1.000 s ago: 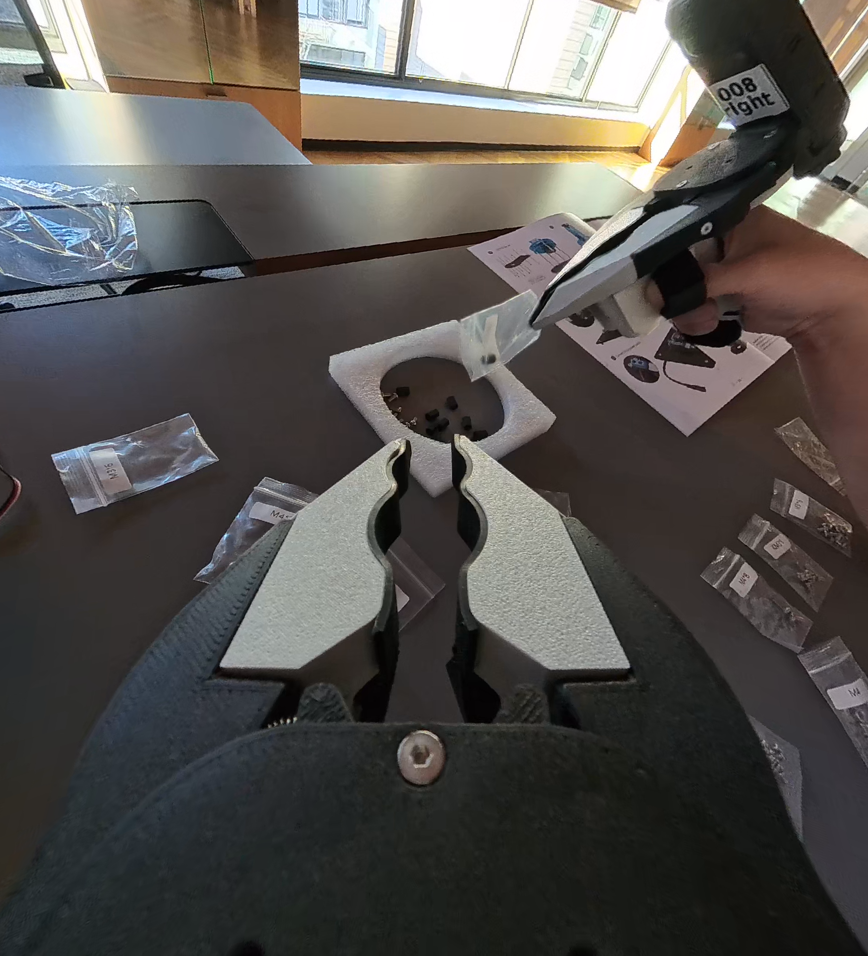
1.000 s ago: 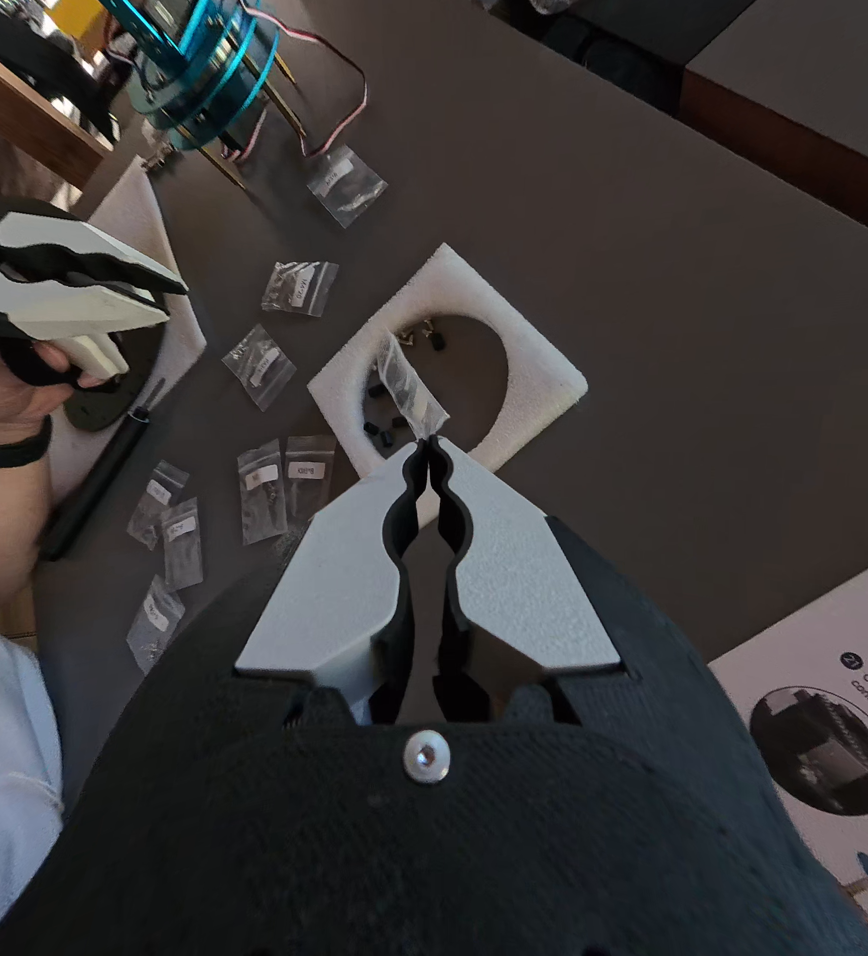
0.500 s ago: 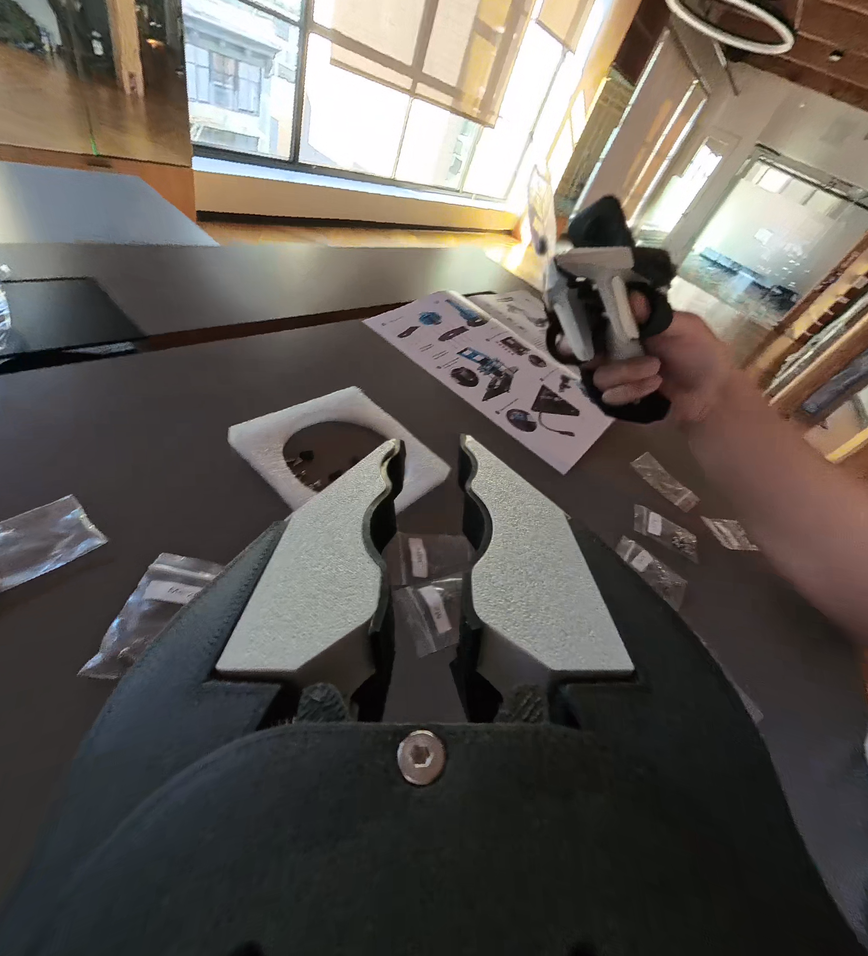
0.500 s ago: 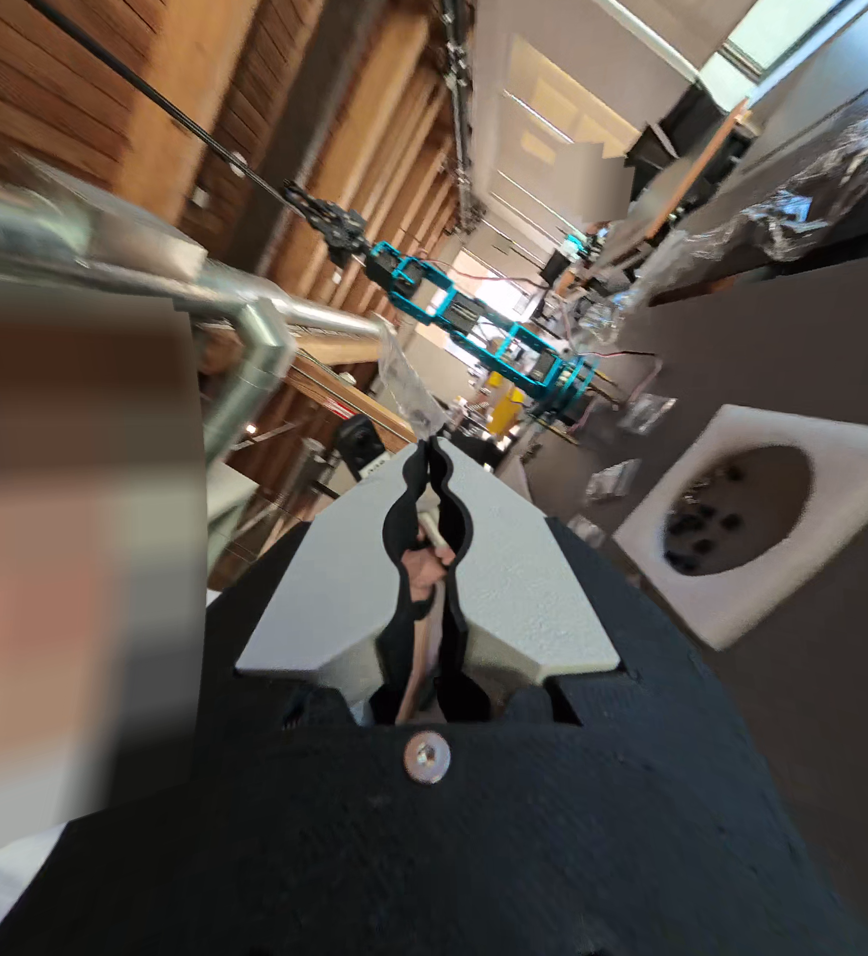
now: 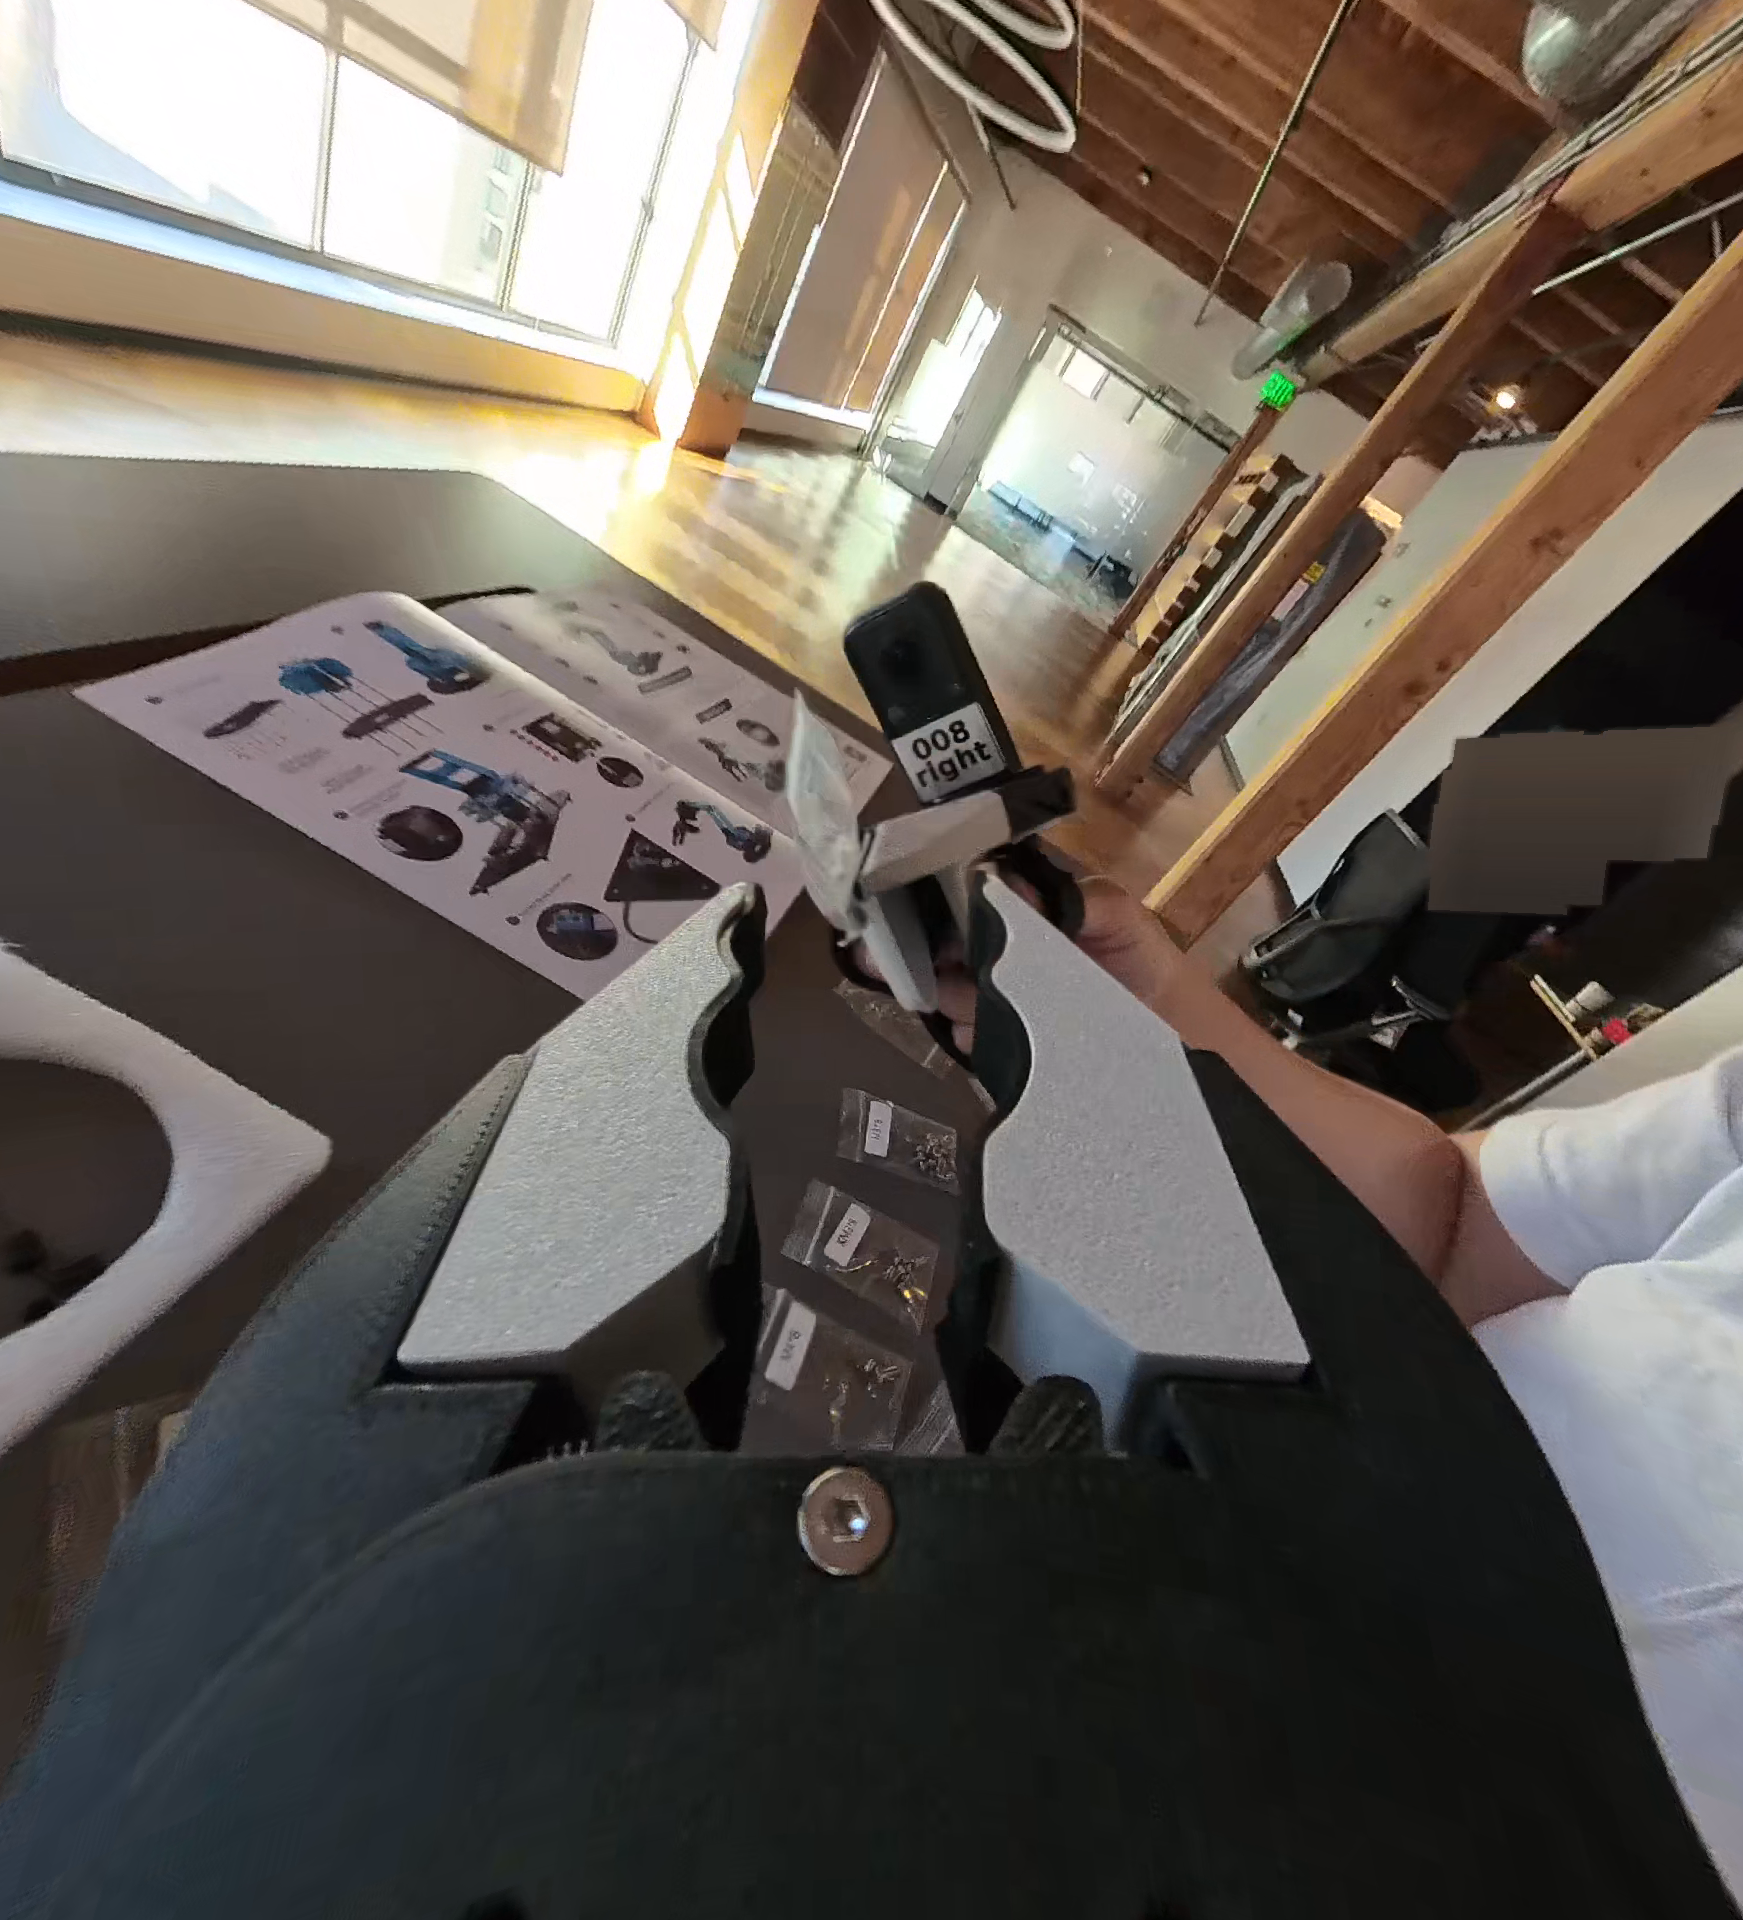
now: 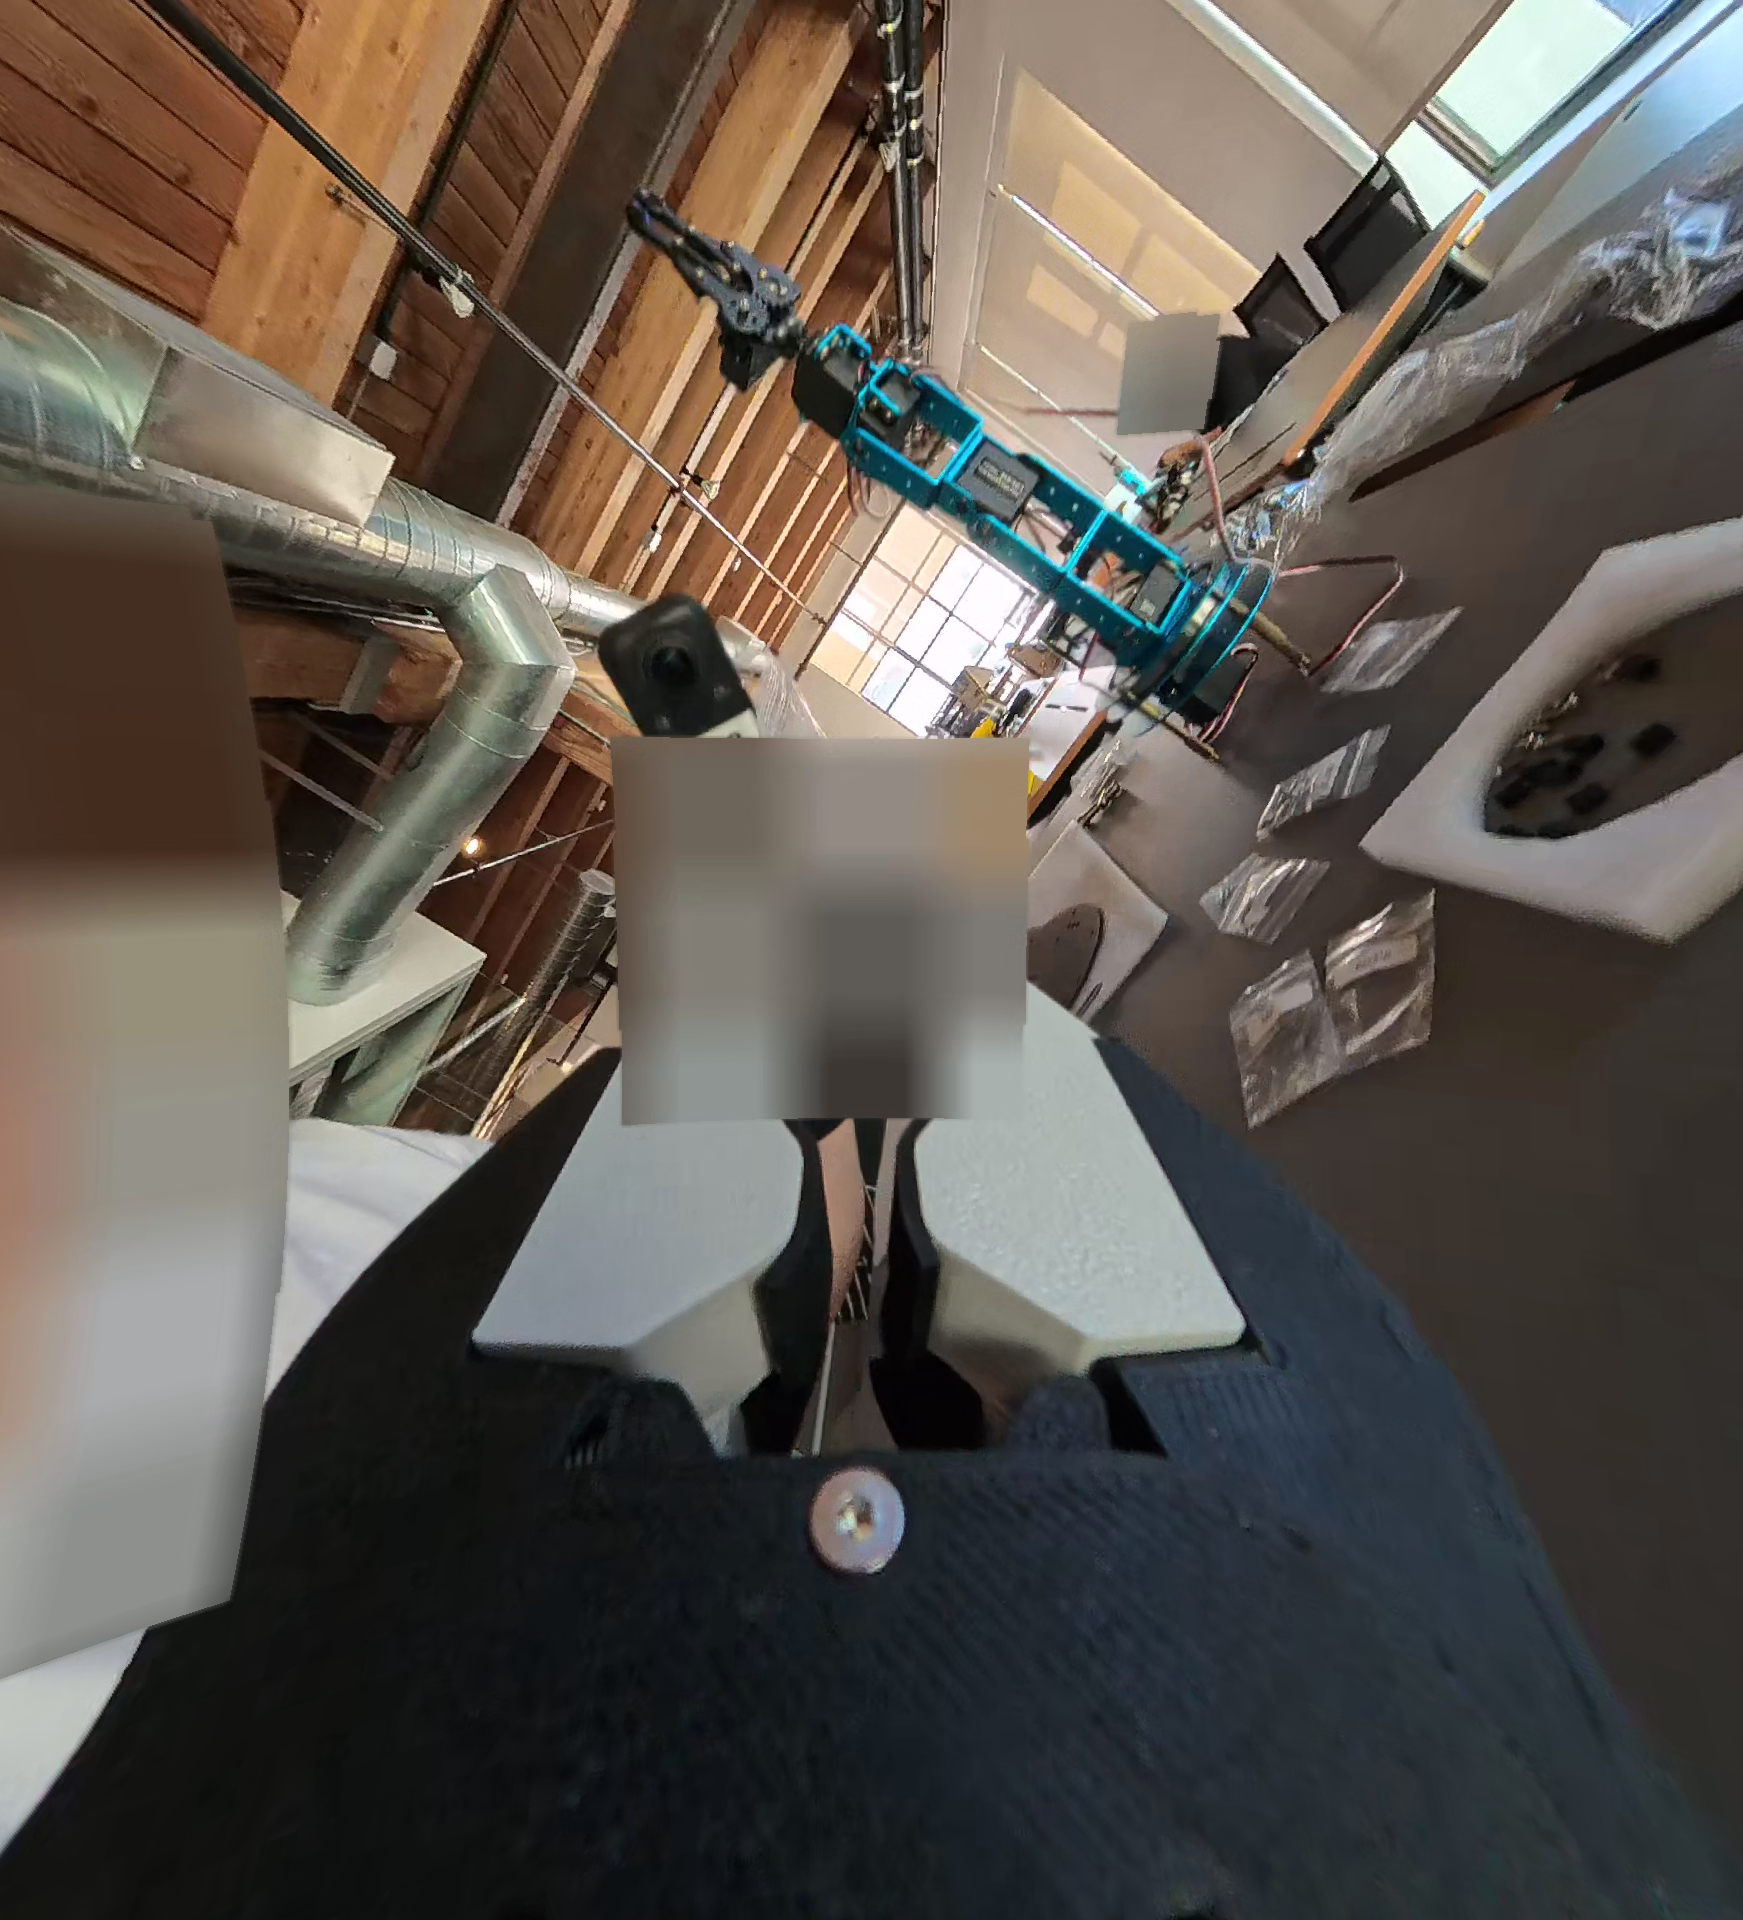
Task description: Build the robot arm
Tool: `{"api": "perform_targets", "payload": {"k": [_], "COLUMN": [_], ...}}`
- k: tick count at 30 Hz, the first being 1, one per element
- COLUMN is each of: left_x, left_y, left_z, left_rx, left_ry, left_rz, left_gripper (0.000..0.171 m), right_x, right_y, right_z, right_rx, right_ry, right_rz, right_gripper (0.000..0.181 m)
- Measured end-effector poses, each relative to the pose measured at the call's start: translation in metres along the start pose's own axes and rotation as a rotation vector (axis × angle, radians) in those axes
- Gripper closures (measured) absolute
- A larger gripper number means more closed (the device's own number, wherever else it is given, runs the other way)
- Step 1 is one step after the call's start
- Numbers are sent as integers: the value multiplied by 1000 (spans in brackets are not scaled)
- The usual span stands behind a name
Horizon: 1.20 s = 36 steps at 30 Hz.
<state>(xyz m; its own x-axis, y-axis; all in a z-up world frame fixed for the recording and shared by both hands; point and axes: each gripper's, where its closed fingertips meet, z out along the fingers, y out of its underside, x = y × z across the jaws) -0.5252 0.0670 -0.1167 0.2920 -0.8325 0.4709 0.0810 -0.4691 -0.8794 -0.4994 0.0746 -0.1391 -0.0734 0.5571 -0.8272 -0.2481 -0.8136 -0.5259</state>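
Observation:
My left gripper [image 5: 867, 914] is open and empty, and points at my right gripper [image 5: 862, 873], which a hand holds up just beyond its tips. The right gripper is shut on a small clear plastic bag [image 5: 820, 810] that stands up from its tips above the dark table [image 5: 223, 914]. In the right wrist view a blur patch hides the fingertips and the bag. Only the white fingers [image 6: 1033, 1195] show, close together. The left gripper's camera [image 6: 675, 675] faces it from just ahead.
A white foam tray [image 5: 254, 1132] holding small black parts lies at the left and also shows in the right wrist view [image 6: 1449, 862]. An open instruction booklet [image 5: 431, 748] lies beyond. Small labelled bags [image 5: 856, 1247] lie below the left gripper. A blue robot arm [image 6: 1002, 488] stands on the table. The grippers are tip to tip, or close to it.
The right gripper lifted the bag away from the foam tray and turned toward the left gripper. The left gripper swung right to face it and its jaws opened wider.

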Motion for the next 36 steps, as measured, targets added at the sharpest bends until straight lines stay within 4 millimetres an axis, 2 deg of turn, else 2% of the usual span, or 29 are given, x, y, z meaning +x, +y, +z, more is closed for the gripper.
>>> {"api": "perform_targets", "payload": {"k": [1,3,4,6,8,10,11,15,17,19,20,24,28,32,34,36], "left_x": [2,8,12,13,10,-4,-14,-58,-71,-83,-86,-97,-112,-117,-114,-112], "left_y": [4,14,19,32,42,50,56,88,104,119,125,139,139,119,100,80], "left_z": [8,21,26,37,47,53,56,62,65,64,64,57,49,43,42,37], "left_rx": [-20,-51,-69,-108,-129,-130,-136,-199,-224,-265,-287,-373,-407,-353,-292,-217], "left_ry": [-5,7,16,-4,-49,-123,-162,-284,-319,-384,-406,-529,-662,-726,-737,-755], "left_rz": [-4,-19,-29,-48,-66,-97,-126,-283,-347,-370,-370,-301,-214,-139,-82,-25], "left_gripper": [141,166,171,171,171,171,171,171,171,171,171,169,141,134,135,136], "right_x": [-2,-5,-5,-4,6,16,20,34,51,73,78,81,84,85,88,91], "right_y": [5,17,21,27,35,37,35,15,1,-21,-31,-52,-66,-83,-89,-96], "right_z": [-5,-17,-24,-39,-59,-86,-103,-172,-203,-232,-241,-252,-255,-257,-256,-254], "right_rx": [-3,-36,-48,-78,-138,-184,-201,-217,-210,-175,-150,-83,-37,36,52,56], "right_ry": [-4,-17,-21,-9,79,193,242,365,445,579,609,609,629,660,678,700], "right_rz": [4,4,3,-14,-97,-218,-278,-469,-546,-657,-707,-803,-849,-893,-895,-919], "right_gripper": [181,181,181,181,180,159,153,151,148,130,128,129,128,126,128,137]}}
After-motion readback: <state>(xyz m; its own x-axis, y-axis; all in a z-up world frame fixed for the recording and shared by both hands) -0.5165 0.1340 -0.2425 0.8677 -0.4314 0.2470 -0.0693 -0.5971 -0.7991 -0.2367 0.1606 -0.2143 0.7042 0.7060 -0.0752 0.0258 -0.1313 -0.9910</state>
